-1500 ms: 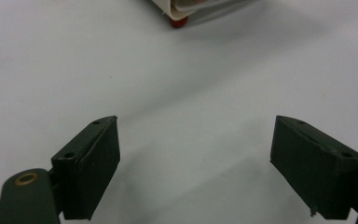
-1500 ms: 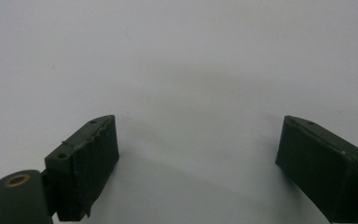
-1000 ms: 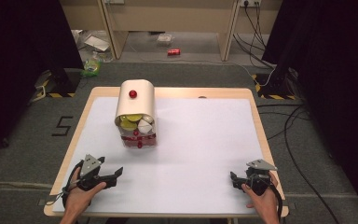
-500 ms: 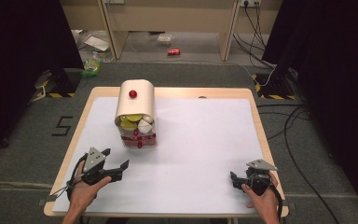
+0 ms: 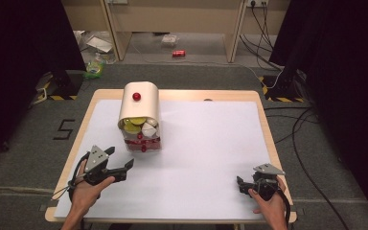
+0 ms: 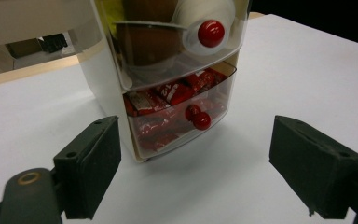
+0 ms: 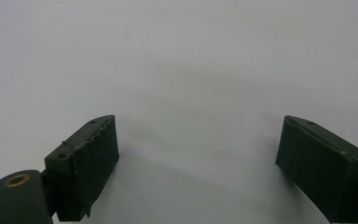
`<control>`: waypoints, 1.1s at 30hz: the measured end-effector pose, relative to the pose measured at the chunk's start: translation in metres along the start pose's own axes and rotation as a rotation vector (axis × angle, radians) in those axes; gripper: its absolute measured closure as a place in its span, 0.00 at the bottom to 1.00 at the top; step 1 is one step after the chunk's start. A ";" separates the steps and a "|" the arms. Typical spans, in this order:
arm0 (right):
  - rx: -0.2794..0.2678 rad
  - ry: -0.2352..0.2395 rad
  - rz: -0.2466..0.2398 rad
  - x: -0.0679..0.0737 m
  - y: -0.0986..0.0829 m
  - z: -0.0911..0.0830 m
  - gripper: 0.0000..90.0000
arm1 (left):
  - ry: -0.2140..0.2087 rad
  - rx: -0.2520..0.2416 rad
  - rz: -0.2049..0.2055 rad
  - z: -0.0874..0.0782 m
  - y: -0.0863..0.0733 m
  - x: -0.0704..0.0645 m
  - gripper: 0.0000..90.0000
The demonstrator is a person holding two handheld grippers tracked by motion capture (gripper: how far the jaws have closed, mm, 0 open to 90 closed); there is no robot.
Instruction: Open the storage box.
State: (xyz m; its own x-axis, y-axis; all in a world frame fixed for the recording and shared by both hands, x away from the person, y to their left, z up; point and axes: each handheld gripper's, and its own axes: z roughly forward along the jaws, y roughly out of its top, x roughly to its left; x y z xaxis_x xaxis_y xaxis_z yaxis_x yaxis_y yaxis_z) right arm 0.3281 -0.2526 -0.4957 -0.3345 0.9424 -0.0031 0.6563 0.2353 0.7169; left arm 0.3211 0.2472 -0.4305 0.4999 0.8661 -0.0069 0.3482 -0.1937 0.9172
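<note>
Drawer box (image 5: 140, 119) upright on desk (image 5: 206, 143), left-rear area, cream domed top. Lower drawer (image 6: 182, 114) clear, shut, packed with red wrappers, red knob (image 6: 201, 121) on front. Upper bin holds yellow and white items, red knob (image 6: 211, 33) on its lid. Left gripper (image 5: 120, 163) just in front of box, aimed at lower drawer, fingers (image 6: 91, 165) spread wide, holding nothing, not touching. Right gripper (image 5: 242, 184) at near right corner, well apart from box, fingers (image 7: 86, 163) released over bare desk.
</note>
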 end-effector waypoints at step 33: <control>0.001 0.000 0.000 0.000 0.000 0.000 0.14 | -0.075 -0.043 0.036 -0.001 0.038 -0.014 0.19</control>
State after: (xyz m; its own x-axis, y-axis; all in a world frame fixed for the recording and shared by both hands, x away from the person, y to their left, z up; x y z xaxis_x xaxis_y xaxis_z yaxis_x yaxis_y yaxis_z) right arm 0.3281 -0.2526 -0.4956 -0.3347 0.9423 -0.0032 0.6570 0.2358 0.7161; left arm 0.3268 0.2283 -0.3957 0.5698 0.8218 -0.0022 0.2958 -0.2026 0.9335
